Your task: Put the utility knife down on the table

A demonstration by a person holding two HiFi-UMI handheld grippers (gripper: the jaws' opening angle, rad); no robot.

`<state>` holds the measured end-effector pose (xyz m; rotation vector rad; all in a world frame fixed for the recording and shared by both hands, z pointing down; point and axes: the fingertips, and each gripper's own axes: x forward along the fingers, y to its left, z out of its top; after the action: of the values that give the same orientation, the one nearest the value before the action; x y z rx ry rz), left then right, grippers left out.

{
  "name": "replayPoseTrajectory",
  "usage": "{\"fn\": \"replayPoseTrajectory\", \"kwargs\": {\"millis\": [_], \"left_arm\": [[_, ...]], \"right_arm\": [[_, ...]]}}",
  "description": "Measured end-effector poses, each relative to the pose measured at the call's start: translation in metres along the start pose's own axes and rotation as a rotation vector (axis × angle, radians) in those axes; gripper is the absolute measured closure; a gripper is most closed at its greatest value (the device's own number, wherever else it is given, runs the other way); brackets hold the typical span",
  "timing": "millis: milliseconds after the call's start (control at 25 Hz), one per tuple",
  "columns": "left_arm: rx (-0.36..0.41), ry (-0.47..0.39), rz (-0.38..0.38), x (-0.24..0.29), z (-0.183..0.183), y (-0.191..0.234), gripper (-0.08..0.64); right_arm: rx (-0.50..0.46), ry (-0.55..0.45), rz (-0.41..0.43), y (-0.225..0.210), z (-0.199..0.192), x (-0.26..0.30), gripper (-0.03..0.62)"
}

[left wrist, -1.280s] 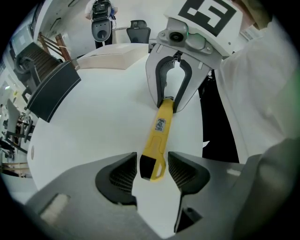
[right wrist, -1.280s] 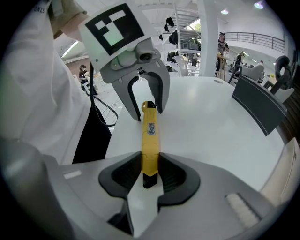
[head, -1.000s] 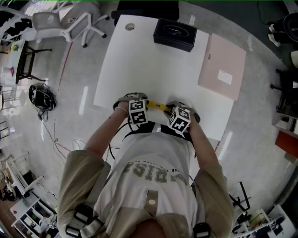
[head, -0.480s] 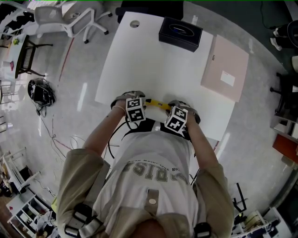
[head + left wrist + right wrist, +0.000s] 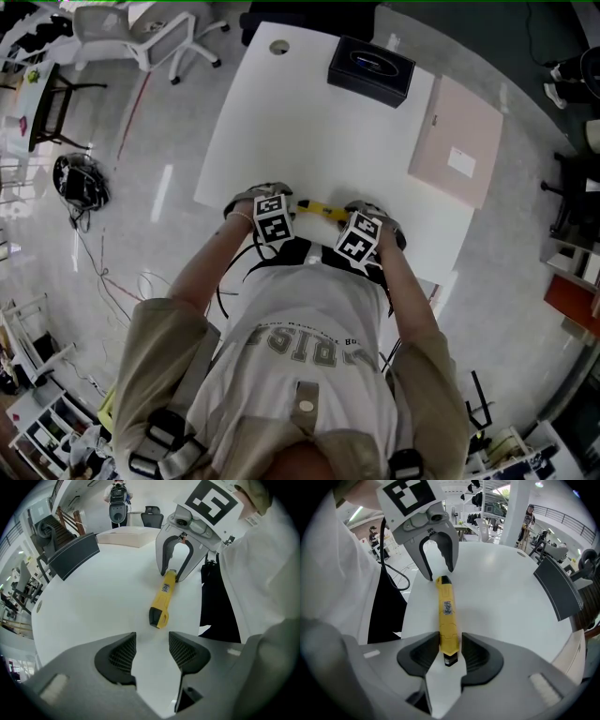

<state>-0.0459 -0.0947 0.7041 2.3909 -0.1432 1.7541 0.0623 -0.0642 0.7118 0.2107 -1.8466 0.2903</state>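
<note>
The yellow utility knife lies flat on the white table near its front edge, between my two grippers. My right gripper straddles the knife's near end. Its jaws have just been opening; a thin gap shows beside the handle, so the pads no longer press on it. My left gripper stands open and empty, a short way back from the knife's black-capped end. Each gripper view shows the other gripper at the knife's far end: the right gripper and the left gripper.
A black box sits at the table's far edge, and a pale pink board lies at the right. A white office chair stands off the far left corner. The person's body is right against the front edge.
My left gripper has drawn a little to the left, away from the knife, so more of the yellow handle shows between the two grippers. The right gripper has stayed in place.
</note>
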Motion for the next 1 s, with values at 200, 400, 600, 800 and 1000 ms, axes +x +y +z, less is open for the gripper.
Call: {"fn": "replayPoseTrajectory", "kwargs": {"millis": [200, 400, 600, 800, 1000], "left_arm": [[0.009, -0.001, 0.001, -0.002, -0.003, 0.000, 0.333], [0.012, -0.008, 0.000, -0.005, -0.004, 0.003, 0.333], [-0.005, -0.066, 0.004, -0.015, 0.005, 0.006, 0.334], [-0.034, -0.138, 0.003, -0.024, 0.021, 0.007, 0.337], [-0.156, -0.358, 0.163, -0.064, 0.057, 0.037, 0.339]], "right_arm": [[0.011, 0.002, 0.003, 0.000, 0.001, -0.001, 0.436], [0.037, -0.006, 0.002, -0.001, 0.001, -0.003, 0.436], [0.081, -0.063, -0.013, -0.005, 0.008, -0.018, 0.436], [0.212, -0.217, -0.038, -0.017, 0.013, -0.045, 0.437], [0.454, -0.540, -0.252, -0.069, 0.025, -0.110, 0.437]]}}
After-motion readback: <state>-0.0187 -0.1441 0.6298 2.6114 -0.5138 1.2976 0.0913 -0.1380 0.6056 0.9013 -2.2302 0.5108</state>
